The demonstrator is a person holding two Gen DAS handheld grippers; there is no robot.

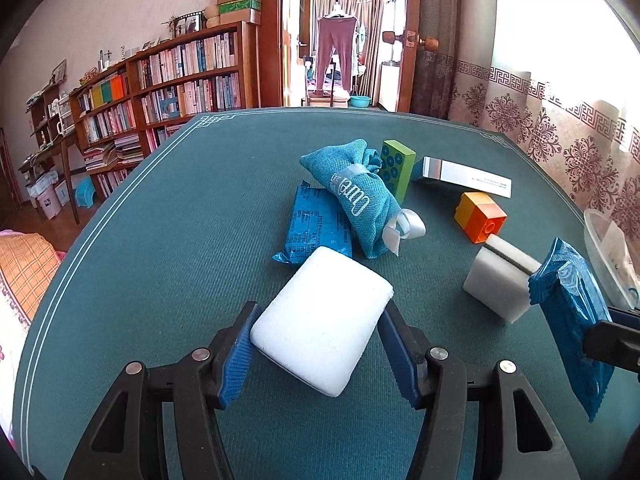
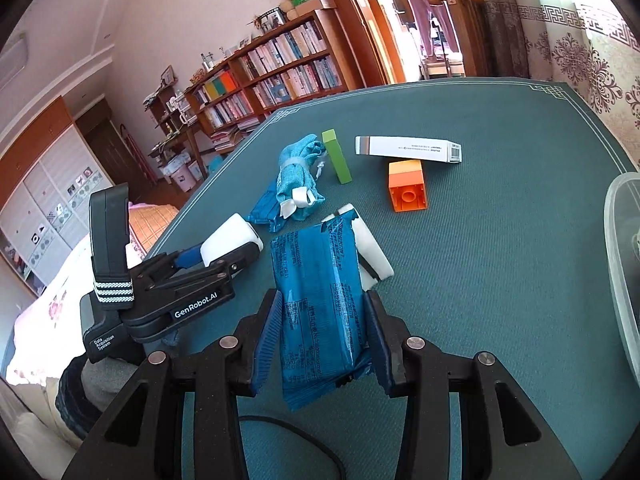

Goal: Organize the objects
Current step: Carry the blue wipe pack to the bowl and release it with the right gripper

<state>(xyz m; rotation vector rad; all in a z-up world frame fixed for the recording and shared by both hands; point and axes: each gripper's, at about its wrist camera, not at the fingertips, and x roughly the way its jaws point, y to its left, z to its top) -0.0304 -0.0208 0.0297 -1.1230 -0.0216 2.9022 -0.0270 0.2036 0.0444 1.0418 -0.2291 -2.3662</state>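
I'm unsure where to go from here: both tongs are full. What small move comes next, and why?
Probably carry the right tongs, shut on the blue packet, sideways to the clear bin and let go there. The bin sits close on that side, while the left tongs hold the white sponge farther away.

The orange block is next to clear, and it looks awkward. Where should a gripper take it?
Grip the orange block across its two flat long sides, coming from above. It lies on its side, open end facing the camera; both flanks look clear, while the white box lies right behind it.
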